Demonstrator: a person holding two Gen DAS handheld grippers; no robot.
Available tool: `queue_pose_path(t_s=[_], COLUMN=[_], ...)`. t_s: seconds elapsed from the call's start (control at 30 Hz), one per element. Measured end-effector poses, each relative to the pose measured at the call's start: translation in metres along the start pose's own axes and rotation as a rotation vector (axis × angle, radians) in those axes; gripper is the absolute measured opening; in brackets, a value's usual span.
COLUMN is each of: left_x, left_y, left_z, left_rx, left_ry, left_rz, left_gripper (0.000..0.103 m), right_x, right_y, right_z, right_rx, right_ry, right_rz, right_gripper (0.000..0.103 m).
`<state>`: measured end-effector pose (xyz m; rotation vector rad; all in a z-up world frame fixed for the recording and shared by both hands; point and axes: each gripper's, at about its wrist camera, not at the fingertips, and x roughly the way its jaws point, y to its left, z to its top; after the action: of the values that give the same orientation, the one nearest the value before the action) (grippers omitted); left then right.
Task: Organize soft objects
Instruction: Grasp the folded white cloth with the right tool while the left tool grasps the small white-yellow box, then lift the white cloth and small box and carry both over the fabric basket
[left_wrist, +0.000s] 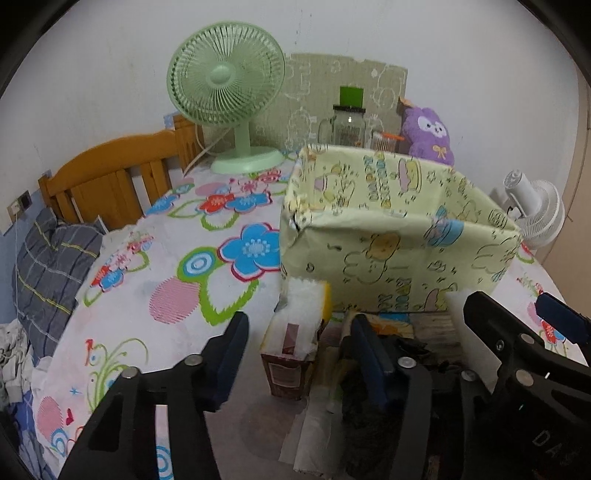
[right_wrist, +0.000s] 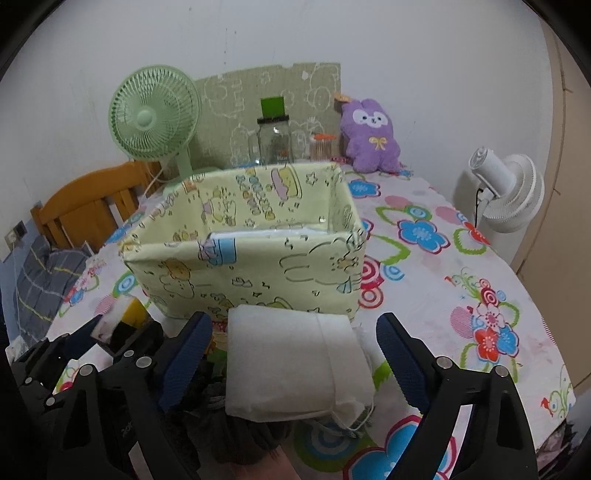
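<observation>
A pale yellow fabric storage box with cartoon prints stands on the flowered tablecloth; it also shows in the right wrist view, with something white lying inside. My right gripper is open, its fingers on either side of a white folded cloth pouch lying just in front of the box. My left gripper is open above a small brown packet with white fluffy material and a dark soft item. The right gripper shows at the right of the left wrist view.
A green desk fan, a glass jar and a purple plush toy stand at the back by the wall. A white fan is at the right table edge. A wooden headboard and grey bedding are on the left.
</observation>
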<state>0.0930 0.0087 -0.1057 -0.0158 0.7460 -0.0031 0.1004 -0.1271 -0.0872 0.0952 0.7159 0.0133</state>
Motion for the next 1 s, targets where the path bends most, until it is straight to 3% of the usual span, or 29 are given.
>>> queue_pose_path(t_s=[0.2,0.27,0.5,0.7,1.0], left_x=[0.009,0.011,0.011,0.007,-0.006], left_y=[0.002,0.001,-0.001,-0.004,-0.011], left_z=[-0.001,-0.001,0.000,0.003,0.012], left_rx=[-0.004,-0.007,-0.008,0.005,0.021], left_ry=[0.021,0.029,0.026,0.014,-0.012], left_rz=[-0.006,-0.020,-0.034,-0.039,-0.033], left_gripper=[0.041,0.036,0.027,0.025,0.025], right_x=[0.014,0.018,0.027,0.023,0.007], right_y=[0.003,0.004,0.012,0.009,0.006], right_z=[-0.002,-0.003,-0.007,-0.003,0.010], right_rx=[0.007,0.010,-0.029,-0.026,-0.017], right_ry=[0.042,0.055,0.089,0.079,0.041], right_rz=[0.024,0.045,0.071,0.084,0.105], right_gripper=[0.080,0.059,0.033,0.024,0.021])
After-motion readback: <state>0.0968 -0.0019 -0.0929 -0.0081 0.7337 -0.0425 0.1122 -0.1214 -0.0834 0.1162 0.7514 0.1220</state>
